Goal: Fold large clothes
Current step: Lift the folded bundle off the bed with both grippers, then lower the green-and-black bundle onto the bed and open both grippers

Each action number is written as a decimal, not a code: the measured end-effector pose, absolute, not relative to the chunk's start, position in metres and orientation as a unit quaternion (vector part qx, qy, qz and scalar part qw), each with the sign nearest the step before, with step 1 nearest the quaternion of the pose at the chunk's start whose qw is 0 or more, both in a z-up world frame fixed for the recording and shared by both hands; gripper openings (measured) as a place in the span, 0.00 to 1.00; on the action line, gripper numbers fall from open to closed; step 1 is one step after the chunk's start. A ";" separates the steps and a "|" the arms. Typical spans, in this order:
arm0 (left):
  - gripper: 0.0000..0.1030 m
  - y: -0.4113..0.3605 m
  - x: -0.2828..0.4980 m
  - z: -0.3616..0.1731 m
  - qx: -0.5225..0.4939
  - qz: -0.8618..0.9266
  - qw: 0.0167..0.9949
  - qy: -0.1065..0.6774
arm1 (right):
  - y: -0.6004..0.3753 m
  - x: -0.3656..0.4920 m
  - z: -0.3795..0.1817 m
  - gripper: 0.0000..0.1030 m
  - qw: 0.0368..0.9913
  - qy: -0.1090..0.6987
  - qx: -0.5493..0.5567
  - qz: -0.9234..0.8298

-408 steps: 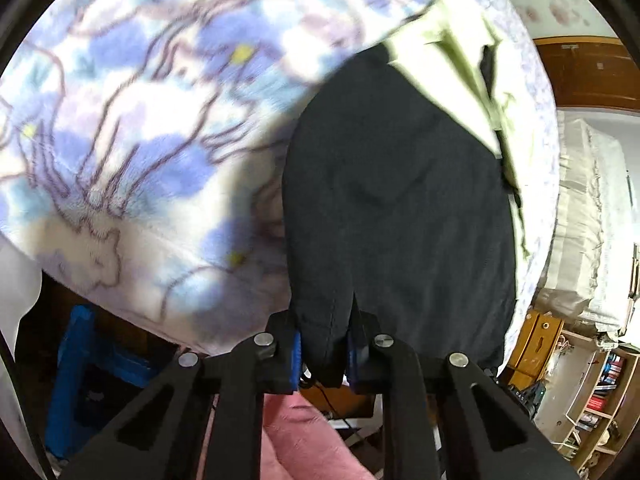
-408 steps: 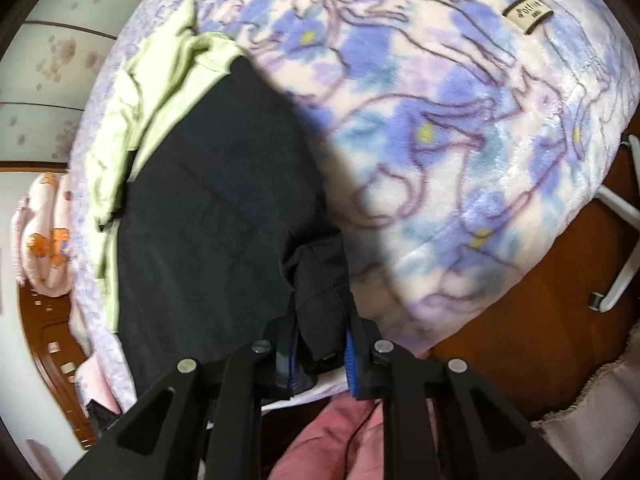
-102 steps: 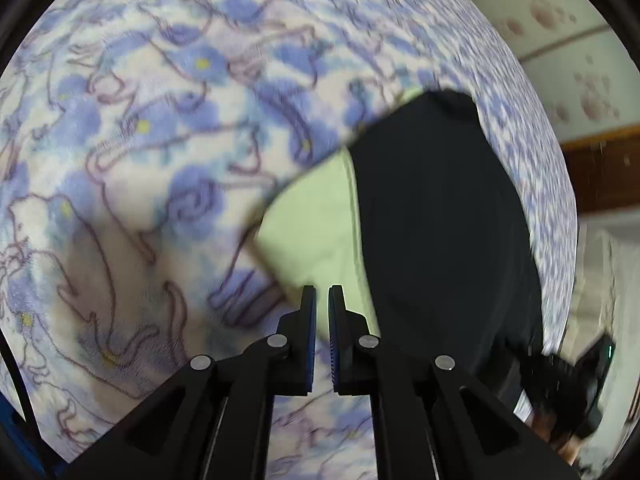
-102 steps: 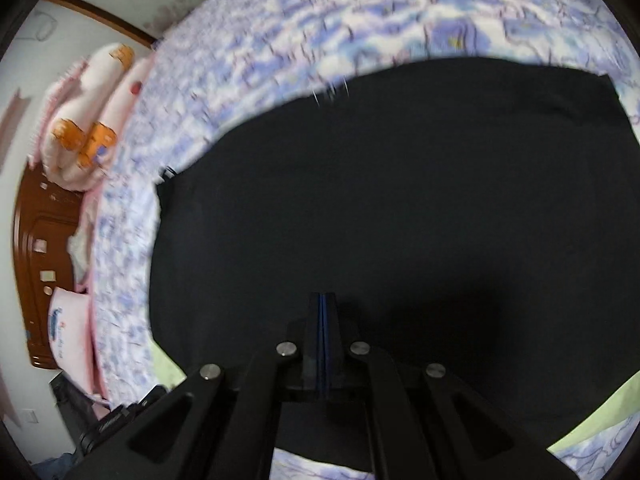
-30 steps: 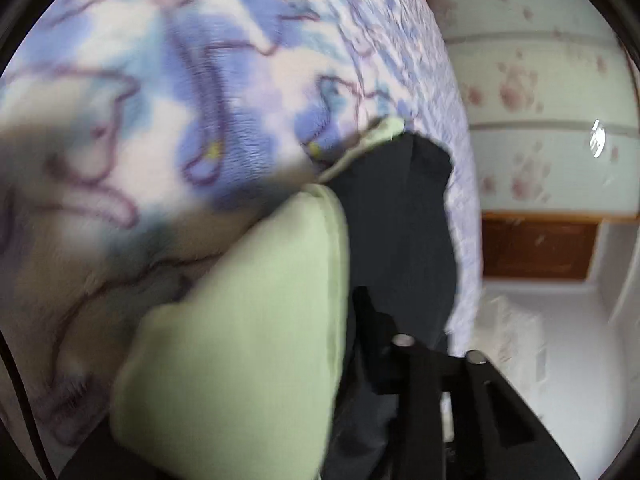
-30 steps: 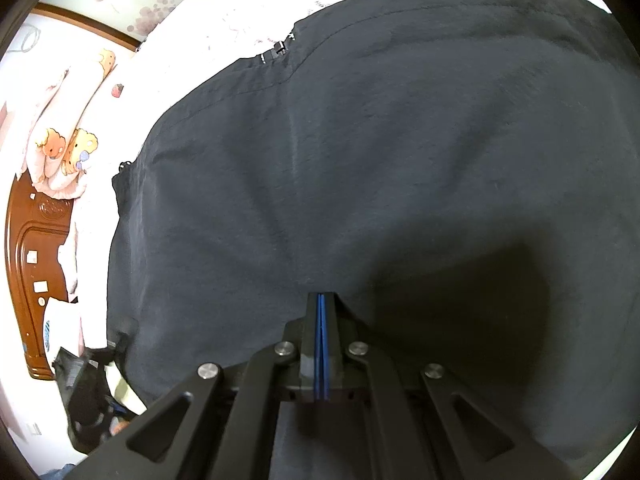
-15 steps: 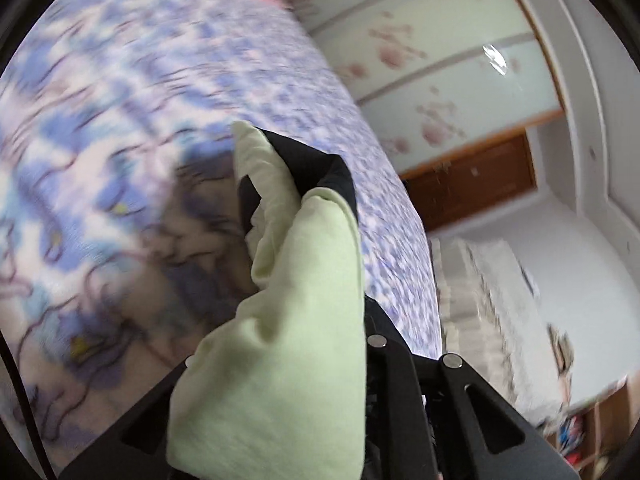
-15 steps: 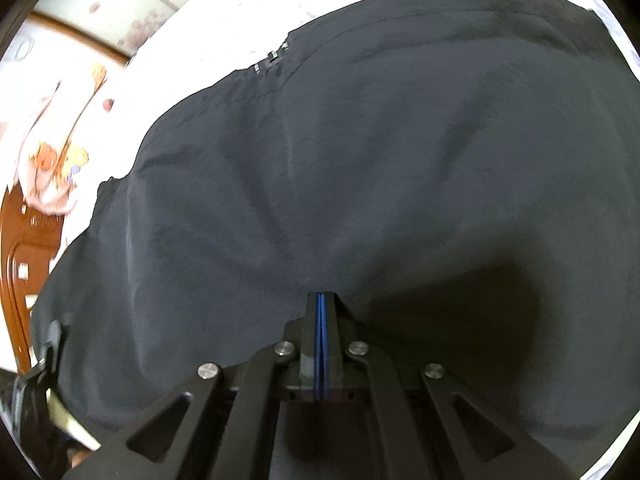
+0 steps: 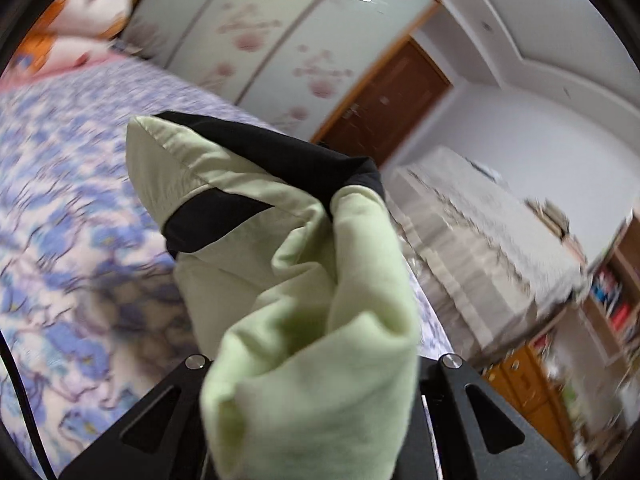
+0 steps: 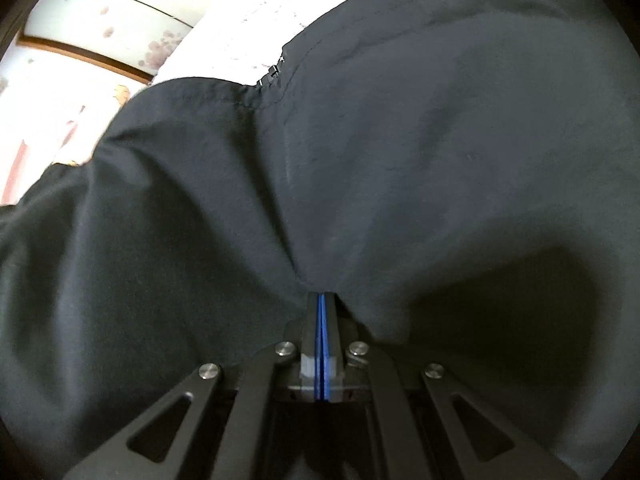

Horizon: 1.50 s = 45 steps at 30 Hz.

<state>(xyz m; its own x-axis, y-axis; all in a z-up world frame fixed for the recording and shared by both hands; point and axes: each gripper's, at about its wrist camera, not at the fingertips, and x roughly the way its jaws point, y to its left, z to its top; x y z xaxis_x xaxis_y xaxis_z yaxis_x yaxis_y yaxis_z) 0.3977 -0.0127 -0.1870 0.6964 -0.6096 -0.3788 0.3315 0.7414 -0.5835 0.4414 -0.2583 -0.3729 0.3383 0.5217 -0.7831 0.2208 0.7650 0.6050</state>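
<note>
Left gripper (image 9: 316,392) risen, apparently clamping jacket (image 9: 280,248); zipper (image 10: 274,72) right-view only.

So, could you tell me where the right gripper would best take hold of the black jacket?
At the stitched hem beside the zipper end, coming in from the near side along the fabric: that edge is doubled, firm and lies exposed on the bed, unlike the slack middle panel.

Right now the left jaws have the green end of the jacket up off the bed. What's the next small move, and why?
Probably carry the left gripper across and lay the green-lined sleeve onto the black body of the jacket. The right gripper, shut, pins that panel, so it should hold flat.
</note>
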 end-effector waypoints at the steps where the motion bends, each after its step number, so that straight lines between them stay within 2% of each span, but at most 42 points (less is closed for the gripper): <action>1: 0.08 -0.033 0.395 -0.180 -0.216 -0.272 0.893 0.286 | -0.264 0.444 -0.374 0.00 0.743 0.569 0.332 0.114; 4: 0.08 -0.088 0.384 -0.167 -0.137 -0.269 0.910 0.285 | -0.287 0.449 -0.372 0.00 0.732 0.573 0.343 0.136; 11: 0.08 -0.194 0.363 -0.182 -0.070 -0.268 0.907 0.316 | -0.426 0.422 -0.333 0.00 0.753 0.535 0.371 0.095; 18: 0.09 -0.276 0.356 -0.237 -0.011 -0.260 0.886 0.384 | -0.579 0.364 -0.307 0.00 0.768 0.509 0.389 0.009; 22: 0.10 -0.308 0.344 -0.270 0.040 -0.241 0.875 0.419 | -0.617 0.338 -0.303 0.00 0.769 0.504 0.392 -0.016; 25: 0.15 -0.332 0.326 -0.284 0.096 -0.232 0.870 0.425 | -0.609 0.328 -0.301 0.00 0.769 0.508 0.388 -0.019; 28: 0.30 -0.349 0.312 -0.293 0.136 -0.237 0.859 0.432 | -0.598 0.327 -0.304 0.00 0.764 0.518 0.384 -0.007; 30: 0.46 -0.360 0.302 -0.298 0.150 -0.256 0.843 0.449 | -0.593 0.327 -0.309 0.00 0.761 0.528 0.378 0.005; 32: 0.48 -0.365 0.297 -0.295 0.165 -0.256 0.840 0.449 | -0.587 0.326 -0.313 0.00 0.757 0.539 0.370 0.012; 34: 0.53 -0.366 0.292 -0.287 0.166 -0.258 0.837 0.453 | -0.583 0.321 -0.313 0.00 0.749 0.547 0.372 0.023; 35: 0.59 -0.364 0.291 -0.282 0.156 -0.263 0.833 0.462 | -0.578 0.319 -0.311 0.00 0.745 0.552 0.374 0.030; 37: 0.63 -0.355 0.293 -0.265 0.126 -0.271 0.824 0.482 | -0.572 0.317 -0.305 0.00 0.738 0.556 0.378 0.044; 39: 0.75 -0.343 0.292 -0.247 0.105 -0.272 0.818 0.496 | -0.565 0.313 -0.299 0.00 0.734 0.556 0.385 0.055; 41: 0.82 -0.330 0.291 -0.230 0.093 -0.268 0.819 0.499 | -0.553 0.310 -0.292 0.00 0.725 0.558 0.394 0.083; 45: 0.88 -0.294 0.299 -0.210 0.056 -0.235 0.816 0.526 | -0.530 0.307 -0.278 0.03 0.719 0.559 0.393 0.127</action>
